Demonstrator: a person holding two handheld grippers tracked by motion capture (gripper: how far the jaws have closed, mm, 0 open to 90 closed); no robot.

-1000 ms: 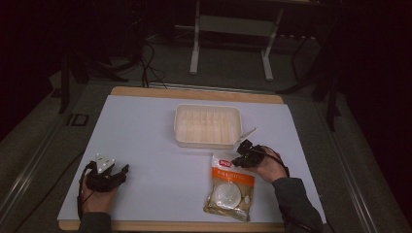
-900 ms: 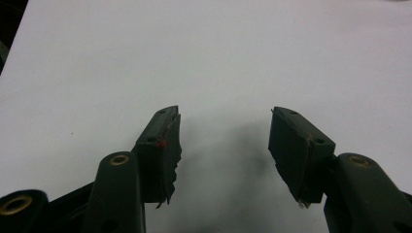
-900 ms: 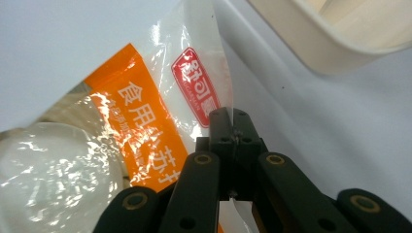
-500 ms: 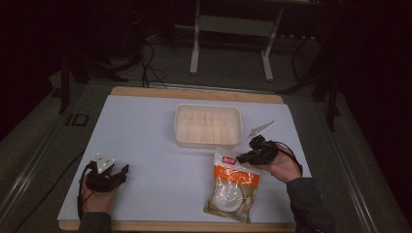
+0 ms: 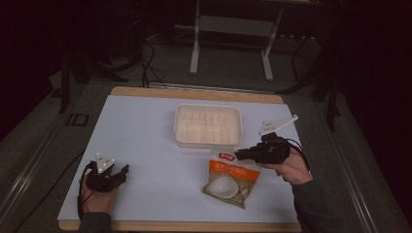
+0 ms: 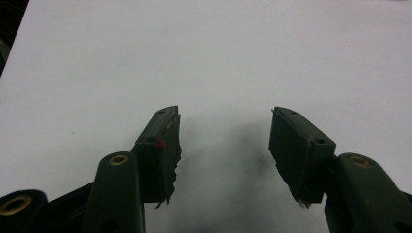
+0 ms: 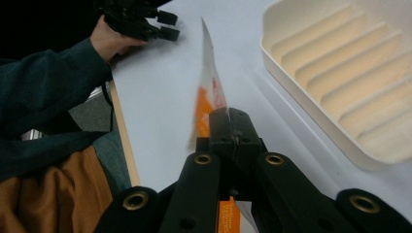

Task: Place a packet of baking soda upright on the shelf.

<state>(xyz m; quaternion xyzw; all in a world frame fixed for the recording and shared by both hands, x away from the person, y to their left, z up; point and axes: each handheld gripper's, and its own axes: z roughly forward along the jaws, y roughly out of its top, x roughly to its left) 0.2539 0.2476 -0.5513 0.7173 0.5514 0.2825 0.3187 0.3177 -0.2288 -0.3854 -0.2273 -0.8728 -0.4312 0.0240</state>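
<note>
An orange and white snack bag (image 5: 229, 175) lies on the white table, right of centre, its top edge raised. My right gripper (image 5: 239, 155) is shut on that top edge; in the right gripper view the closed jaws (image 7: 232, 115) pinch the bag (image 7: 209, 92), which stands up edge-on ahead of them. My left gripper (image 5: 123, 170) rests near the table's front left corner, held in a hand. In the left gripper view it stands open (image 6: 223, 119) over bare white table, with nothing between its fingers.
A cream ribbed tray (image 5: 208, 125) sits at the table's centre, just behind the bag and close to the right gripper (image 7: 340, 82). The white table surface (image 5: 145, 131) has wooden edges. A metal stand (image 5: 228, 43) stands on the floor beyond.
My right gripper has risen and shifted right, pulling the bag's top edge up with it. The left gripper has stayed where it was.
</note>
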